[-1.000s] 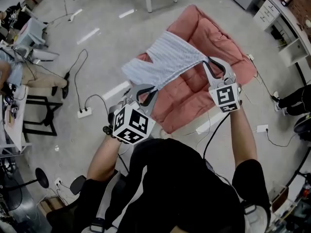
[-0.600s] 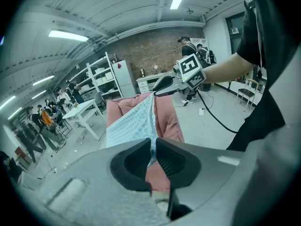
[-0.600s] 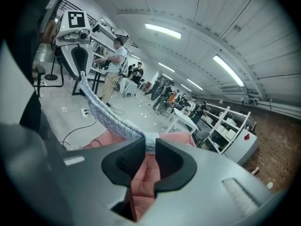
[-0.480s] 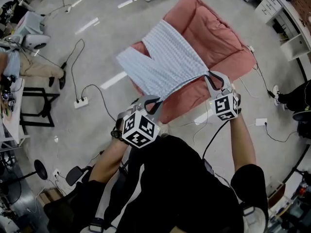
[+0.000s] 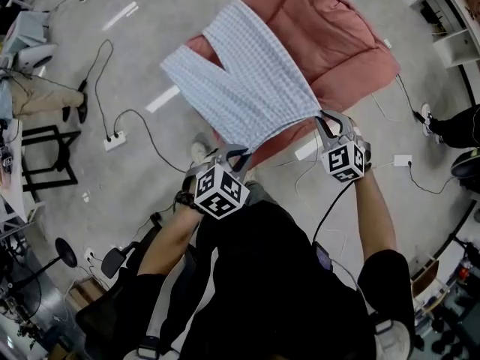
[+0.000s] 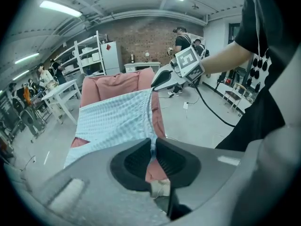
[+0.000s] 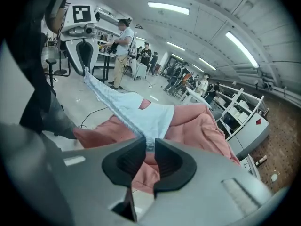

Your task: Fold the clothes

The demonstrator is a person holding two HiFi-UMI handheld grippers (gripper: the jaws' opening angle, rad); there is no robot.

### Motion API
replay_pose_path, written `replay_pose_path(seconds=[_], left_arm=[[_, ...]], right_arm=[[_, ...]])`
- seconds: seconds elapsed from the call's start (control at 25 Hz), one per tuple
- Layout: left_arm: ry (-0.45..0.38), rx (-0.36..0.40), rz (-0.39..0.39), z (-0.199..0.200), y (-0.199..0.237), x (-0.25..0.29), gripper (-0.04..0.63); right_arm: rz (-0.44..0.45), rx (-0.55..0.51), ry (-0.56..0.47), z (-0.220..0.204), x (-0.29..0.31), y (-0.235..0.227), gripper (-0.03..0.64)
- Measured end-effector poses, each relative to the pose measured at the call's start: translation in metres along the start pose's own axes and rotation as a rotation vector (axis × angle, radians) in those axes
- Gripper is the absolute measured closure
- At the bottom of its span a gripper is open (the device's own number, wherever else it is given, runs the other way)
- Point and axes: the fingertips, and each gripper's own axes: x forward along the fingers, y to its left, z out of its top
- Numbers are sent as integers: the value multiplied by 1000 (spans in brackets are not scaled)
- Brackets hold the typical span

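Pinching the near hem, my left gripper [image 5: 233, 154] has its jaws drawn almost together, with only the thin cloth between the pads. In the left gripper view that same corner runs up out of the closed jaws [image 6: 153, 144]. My right gripper [image 5: 330, 120] is just as narrow, clamped on the other corner of the hem, which shows between its black pads in the right gripper view [image 7: 149, 146]. That makes two claws, both gripping, neither empty. Each carries one marker cube, two in all: the left cube [image 5: 220, 192] and the right cube [image 5: 344, 161].

Between the claws hangs one garment [image 5: 244, 81], pale blue with a fine check. Its hem is pulled straight from one claw to the other. From there it spreads away from me and splits at the far end into two legs with a V-shaped notch between them.

Under and beyond the garment lies one pink cushion [image 5: 341, 36], large and puffy, on the grey floor [image 5: 135, 73]. The garment's right leg is over the cushion, and its left leg reaches past the cushion's left edge. I cannot tell whether the cloth touches the cushion.

Farther out on the floor I count two white power strips, one at the left [image 5: 114, 138] and one at the right [image 5: 403, 160], each with a cable trailing from it.
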Motion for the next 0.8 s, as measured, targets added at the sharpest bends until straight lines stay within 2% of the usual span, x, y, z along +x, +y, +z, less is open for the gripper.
replay_pose_path(seconds=[0.2,0.44,0.64,0.8], left_arm=[[22,-5,-88,-14,-24,25,552],[69,49,-177,-28,-61,48,552],[79,47,-249,-36,-79,54,554],[95,76,-324,-37,-102,61,554]], right_arm=[[18,-56,58,-26,5,16,554],[60,-168,131,-63,1,41,558],[95,-240,176,-83,0,60,566],[122,-282,214,-98,-2,69,572]])
